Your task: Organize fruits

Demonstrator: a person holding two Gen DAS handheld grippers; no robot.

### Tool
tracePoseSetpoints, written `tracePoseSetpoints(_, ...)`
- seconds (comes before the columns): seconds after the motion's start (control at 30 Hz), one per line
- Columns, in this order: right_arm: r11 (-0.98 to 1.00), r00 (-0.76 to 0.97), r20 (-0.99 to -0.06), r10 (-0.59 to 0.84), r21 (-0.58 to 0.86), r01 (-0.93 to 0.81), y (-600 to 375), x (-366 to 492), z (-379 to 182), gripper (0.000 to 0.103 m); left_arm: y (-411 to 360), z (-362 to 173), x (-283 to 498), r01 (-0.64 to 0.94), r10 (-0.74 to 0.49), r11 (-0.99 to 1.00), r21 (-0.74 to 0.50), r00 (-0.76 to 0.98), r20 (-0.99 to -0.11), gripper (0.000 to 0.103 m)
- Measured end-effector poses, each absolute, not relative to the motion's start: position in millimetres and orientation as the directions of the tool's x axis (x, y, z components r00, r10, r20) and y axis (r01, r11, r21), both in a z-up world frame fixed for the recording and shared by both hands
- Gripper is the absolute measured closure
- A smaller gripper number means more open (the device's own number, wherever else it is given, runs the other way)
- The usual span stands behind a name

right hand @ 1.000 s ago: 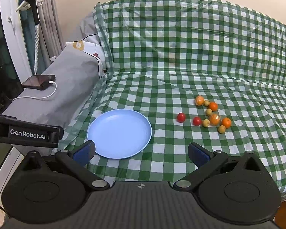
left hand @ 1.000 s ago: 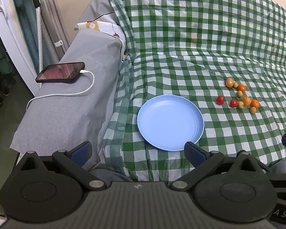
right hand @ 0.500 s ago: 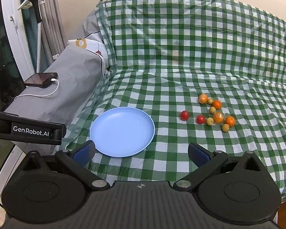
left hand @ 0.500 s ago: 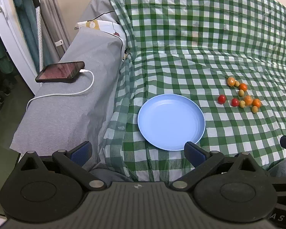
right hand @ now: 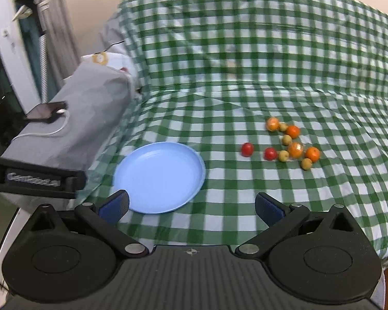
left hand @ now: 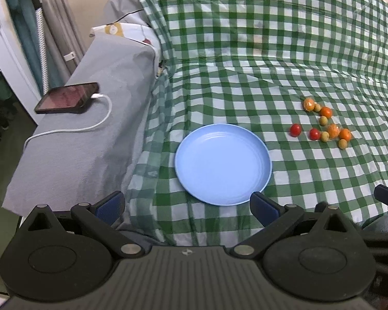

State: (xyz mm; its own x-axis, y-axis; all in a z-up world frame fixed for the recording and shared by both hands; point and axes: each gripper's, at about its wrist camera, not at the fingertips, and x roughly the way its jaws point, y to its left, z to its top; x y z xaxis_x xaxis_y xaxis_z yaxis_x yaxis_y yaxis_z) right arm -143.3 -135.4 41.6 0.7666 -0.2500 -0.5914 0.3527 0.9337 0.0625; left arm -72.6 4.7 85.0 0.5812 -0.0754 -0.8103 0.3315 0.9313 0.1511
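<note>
Showing only from the right wrist: left hand-held gripper (right hand: 36, 180) beside plate (right hand: 159, 177).

Ahead of my jaws I see a plain light-blue round plate (left hand: 223, 164) on green-and-white checked cloth (left hand: 245, 59). Beyond the right jaw: two red round fruits (right hand: 247, 149), four orange fruits (right hand: 293, 131), yellow-green small ones (right hand: 286, 140).

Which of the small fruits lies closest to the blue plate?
The lone red fruit, standing apart on the plate side of the cluster; the other red one sits farther off.
</note>
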Motion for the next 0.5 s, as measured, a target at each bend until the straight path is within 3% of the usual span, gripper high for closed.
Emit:
tracePoseSetpoints(0.17,0.886,0.745,-0.587,-0.317,0.098,0.454,-179,-150,27,0.000,-36,79,-67,0.388,-0.107,0.910,0.146,0.561,-0.821,0.000)
tracePoseSetpoints(0.4,0.791,0.700,-0.537,-0.470,0.097,0.605,-266,-152,5,0.000,-117,53,-37,0.488,-0.221,0.872,0.036,0.458,-0.861,0.000)
tracePoseSetpoints(0.5,0.755,0.656,-0.558,-0.509,0.076,0.651,-304,-141,-10,0.000,-152,35,-16,0.514,-0.238,0.857,0.021,0.432,-0.870,0.000)
